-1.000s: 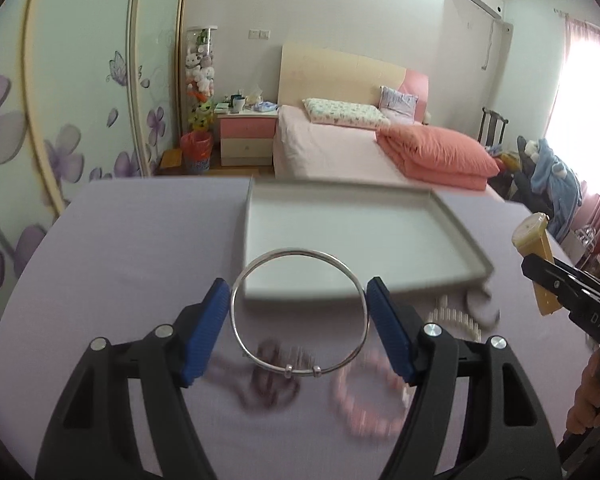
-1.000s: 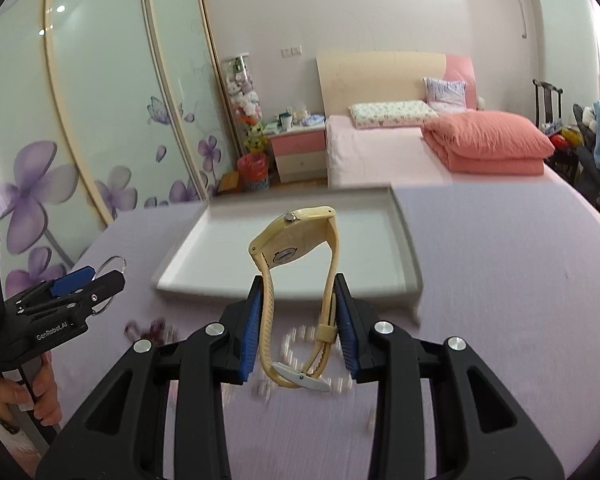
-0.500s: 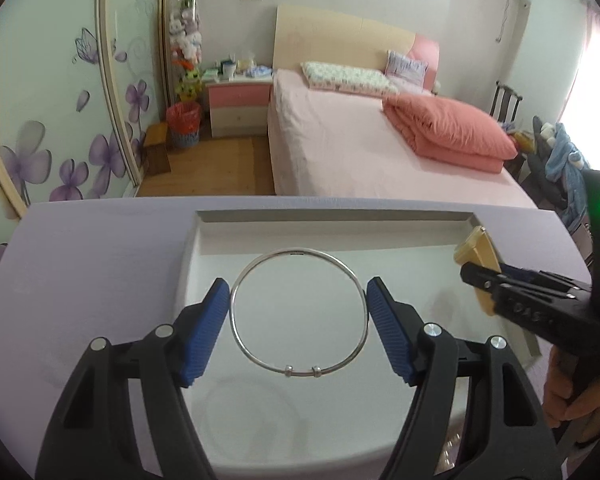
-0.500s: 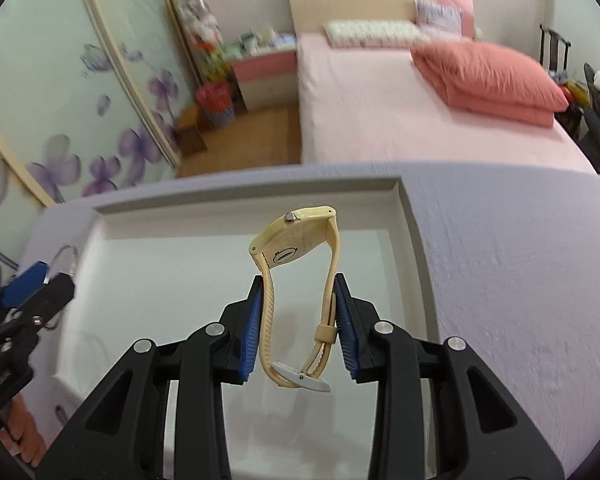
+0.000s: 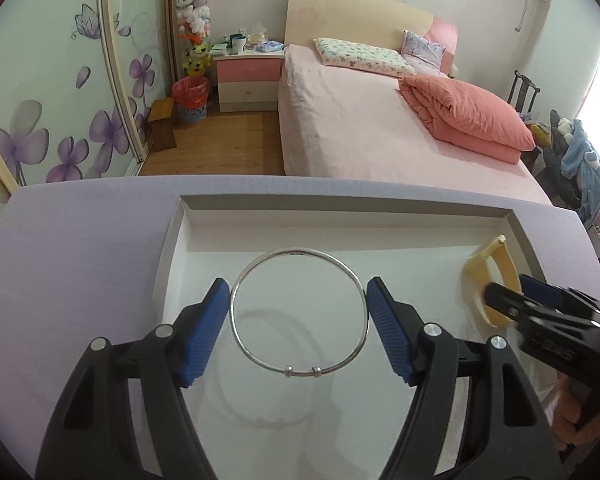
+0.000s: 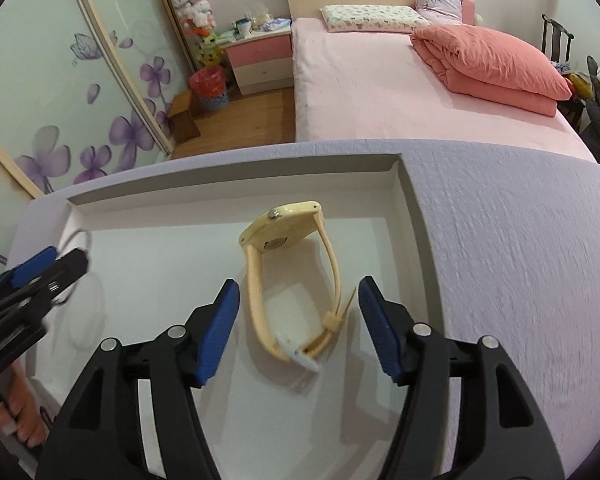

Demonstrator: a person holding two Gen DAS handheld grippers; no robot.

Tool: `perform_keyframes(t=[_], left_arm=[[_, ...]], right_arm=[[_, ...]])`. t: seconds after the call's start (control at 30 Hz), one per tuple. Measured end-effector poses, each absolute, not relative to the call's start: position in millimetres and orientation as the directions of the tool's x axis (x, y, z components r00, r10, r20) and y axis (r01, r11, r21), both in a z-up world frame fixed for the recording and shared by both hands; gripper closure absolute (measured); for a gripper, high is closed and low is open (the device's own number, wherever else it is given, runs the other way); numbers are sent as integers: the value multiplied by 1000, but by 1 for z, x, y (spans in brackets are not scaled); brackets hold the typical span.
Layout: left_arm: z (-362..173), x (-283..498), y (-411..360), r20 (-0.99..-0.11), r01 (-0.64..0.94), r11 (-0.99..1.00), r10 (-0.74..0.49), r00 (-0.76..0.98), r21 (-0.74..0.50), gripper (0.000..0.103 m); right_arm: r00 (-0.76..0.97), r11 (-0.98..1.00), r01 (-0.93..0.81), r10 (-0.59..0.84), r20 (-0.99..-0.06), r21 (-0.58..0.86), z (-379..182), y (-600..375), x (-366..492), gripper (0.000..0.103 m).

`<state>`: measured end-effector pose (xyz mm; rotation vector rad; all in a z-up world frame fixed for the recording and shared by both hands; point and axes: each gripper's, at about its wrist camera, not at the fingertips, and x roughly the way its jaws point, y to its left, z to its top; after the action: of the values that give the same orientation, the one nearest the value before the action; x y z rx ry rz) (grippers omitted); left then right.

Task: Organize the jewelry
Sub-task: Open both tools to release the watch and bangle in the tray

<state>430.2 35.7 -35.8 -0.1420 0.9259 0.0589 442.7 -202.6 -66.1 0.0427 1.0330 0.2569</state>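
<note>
So the right gripper (image 6: 298, 318) just spread wide and dropped the yellow watch (image 6: 296, 276) onto the white tray (image 6: 416, 216) near its right wall, while the left gripper (image 5: 298, 320) is still pinching the silver bangle (image 5: 299, 311) above the tray's middle, probably next to go down.

pink bed (image 5: 380, 120) | floral wardrobe doors (image 5: 60, 100) | wood floor (image 5: 220, 144) | pink nightstand (image 5: 248, 80)
</note>
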Motion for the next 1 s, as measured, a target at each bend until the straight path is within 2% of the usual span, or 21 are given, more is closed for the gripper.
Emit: perform_keyframes(t=[0.2, 0.27, 0.33, 0.47, 0.6, 0.73, 0.87, 1.0], left_arm=[[-50, 443, 35, -834, -143, 985, -2, 552, -97, 33], [-52, 444, 38, -837, -153, 981, -16, 547, -119, 29], [-48, 441, 43, -829, -158, 978, -24, 558, -135, 19], [-27, 416, 59, -795, -173, 968, -40, 606, -181, 17], [0, 367, 76, -737, -184, 962, -26, 676, -202, 13], [19, 299, 84, -687, -188, 968, 24, 726, -165, 12], [25, 232, 81, -645, -185, 977, 74, 760, -106, 9], [17, 175, 71, -625, -134, 989, 63, 778, -67, 7]], right_arm=[[510, 962, -196, 265, -818, 190, -57, -212, 429, 39], [519, 960, -200, 274, -810, 196, -55, -214, 424, 39], [533, 960, -205, 274, -801, 192, -51, -215, 417, 39], [564, 958, -214, 279, -777, 189, -42, -223, 400, 39], [598, 952, -227, 302, -743, 205, -26, -230, 371, 39], [623, 943, -244, 332, -708, 227, -15, -239, 334, 39], [639, 939, -260, 343, -689, 227, -14, -243, 298, 39], [653, 944, -260, 326, -684, 202, -23, -244, 255, 39]])
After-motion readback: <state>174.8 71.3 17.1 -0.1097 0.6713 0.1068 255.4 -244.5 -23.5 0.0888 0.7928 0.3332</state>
